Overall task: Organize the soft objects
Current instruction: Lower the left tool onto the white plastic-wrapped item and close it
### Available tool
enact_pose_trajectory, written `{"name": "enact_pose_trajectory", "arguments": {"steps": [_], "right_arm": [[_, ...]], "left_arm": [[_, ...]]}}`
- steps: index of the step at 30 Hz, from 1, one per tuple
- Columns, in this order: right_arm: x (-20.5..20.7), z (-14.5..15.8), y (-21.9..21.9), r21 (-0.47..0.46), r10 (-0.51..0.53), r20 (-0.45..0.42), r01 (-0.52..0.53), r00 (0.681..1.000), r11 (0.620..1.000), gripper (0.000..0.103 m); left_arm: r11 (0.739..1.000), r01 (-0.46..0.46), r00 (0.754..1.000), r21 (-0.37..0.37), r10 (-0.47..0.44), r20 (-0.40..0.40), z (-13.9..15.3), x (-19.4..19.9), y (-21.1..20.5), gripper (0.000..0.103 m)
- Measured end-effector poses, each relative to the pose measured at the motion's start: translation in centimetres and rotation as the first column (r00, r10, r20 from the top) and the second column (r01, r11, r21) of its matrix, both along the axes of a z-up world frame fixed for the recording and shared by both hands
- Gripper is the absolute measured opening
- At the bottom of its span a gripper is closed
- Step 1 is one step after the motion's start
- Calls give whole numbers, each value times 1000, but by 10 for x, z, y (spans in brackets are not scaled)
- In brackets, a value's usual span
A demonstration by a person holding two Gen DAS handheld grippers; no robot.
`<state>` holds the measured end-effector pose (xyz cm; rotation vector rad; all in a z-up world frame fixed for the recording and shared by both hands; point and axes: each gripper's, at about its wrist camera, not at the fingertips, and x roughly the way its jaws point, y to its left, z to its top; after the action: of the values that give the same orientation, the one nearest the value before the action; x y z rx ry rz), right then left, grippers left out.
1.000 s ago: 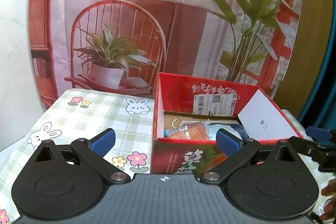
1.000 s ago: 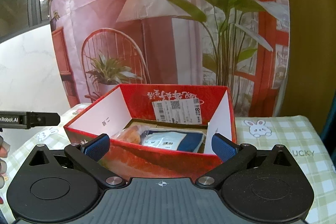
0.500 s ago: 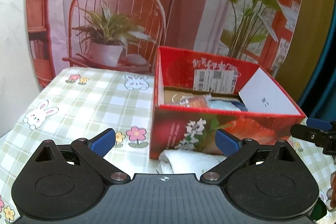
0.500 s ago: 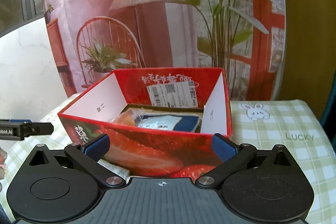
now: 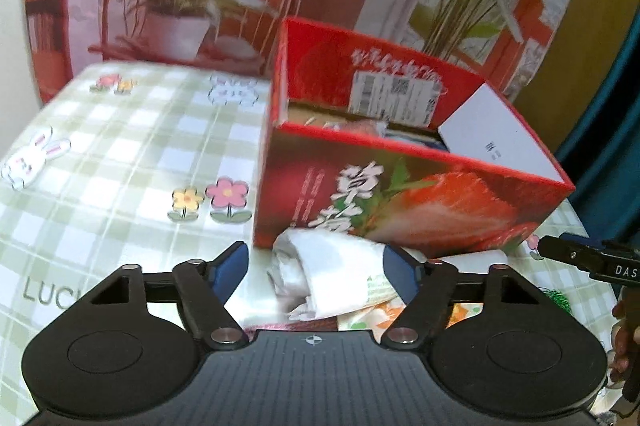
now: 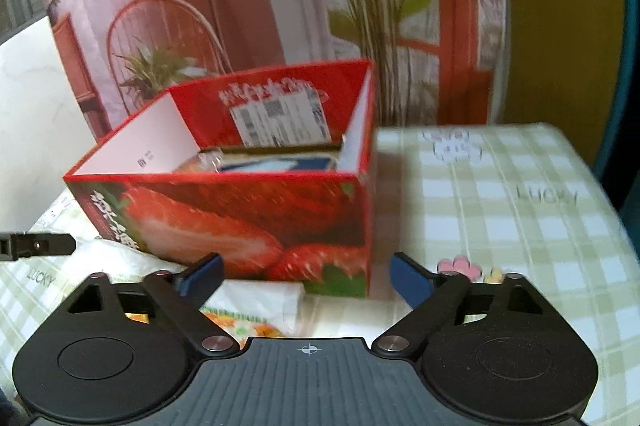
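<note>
Both grippers drop low: left gripper (image 5: 316, 266), spread wide, now straddles what looks like folded white cloth (image 5: 320, 274); right gripper (image 6: 306, 276) empty.

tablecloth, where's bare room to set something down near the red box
Free: the tablecloth left of the red box, around the flower prints, and the checks on its other side. Crowded: in front of the box, where the white cloth and packets lie between the open grippers.

Box (image 5: 400, 194): red, printed with a strawberry picture and white characters. Tablecloth (image 5: 120, 154): green-and-white check with bunnies and pink and yellow flowers. Folded cloth (image 5: 328, 266): white. Finger pads (image 5: 230, 268): blue.
</note>
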<state>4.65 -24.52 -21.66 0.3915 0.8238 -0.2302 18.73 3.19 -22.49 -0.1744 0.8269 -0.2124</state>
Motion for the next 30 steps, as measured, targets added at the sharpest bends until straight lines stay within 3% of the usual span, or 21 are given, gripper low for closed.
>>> {"name": "enact_pose_trajectory", "arguments": {"steps": [7,15,17,27,30], "right_arm": [[17,-21,-1,91,54,-65,-48,996,995,62],[47,-38,-1,129,141,-134,-124,981,984,61],[53,-44,-4,156,149,-155,-125,977,980,59],[57,-61,-7,240,160,-157,-119,975,963,44],[56,-57,-7,231,153,-145,-117,977,966,31]], "left_arm": [[999,-3,997,-49,-1,-82,-18,18,8,56],[994,31,989,-106,-46,-142,-34,36,3,56],[993,46,988,-110,-62,-143,-36,39,0,56],[991,83,989,-104,-94,-111,-35,39,-8,33],[991,79,992,-109,-89,-95,-32,37,-6,28]]}}
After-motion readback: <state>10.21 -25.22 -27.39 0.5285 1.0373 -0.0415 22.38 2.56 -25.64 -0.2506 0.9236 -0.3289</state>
